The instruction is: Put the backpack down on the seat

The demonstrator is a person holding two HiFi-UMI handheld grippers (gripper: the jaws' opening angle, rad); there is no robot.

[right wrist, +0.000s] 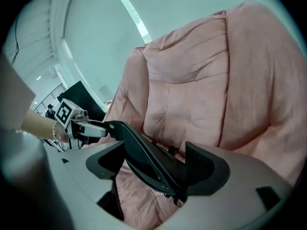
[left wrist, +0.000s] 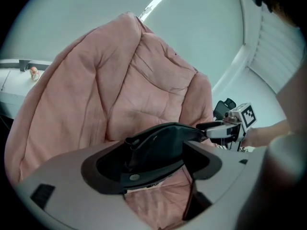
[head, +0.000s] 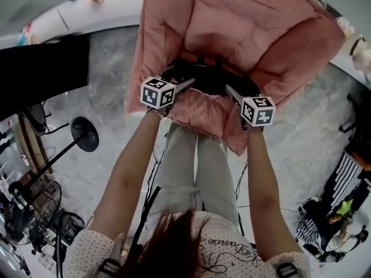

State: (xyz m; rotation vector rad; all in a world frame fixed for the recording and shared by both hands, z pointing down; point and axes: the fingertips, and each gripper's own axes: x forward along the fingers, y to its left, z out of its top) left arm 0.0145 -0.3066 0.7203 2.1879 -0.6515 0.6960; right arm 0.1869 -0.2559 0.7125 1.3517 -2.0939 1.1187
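The black backpack lies on the soft pink seat, right up against the back of the chair. The left gripper and the right gripper both have their jaws wide apart. They grip nothing, but an edge of the backpack sits in each gap. I think a strap could catch on a jaw when the hands pull away. That could drag the backpack off the puffy seat and onto the floor. The head view shows both grippers, the seat and the floor below. Only the left gripper view and the right gripper view show the gaps between the jaws, with the backpack inside them
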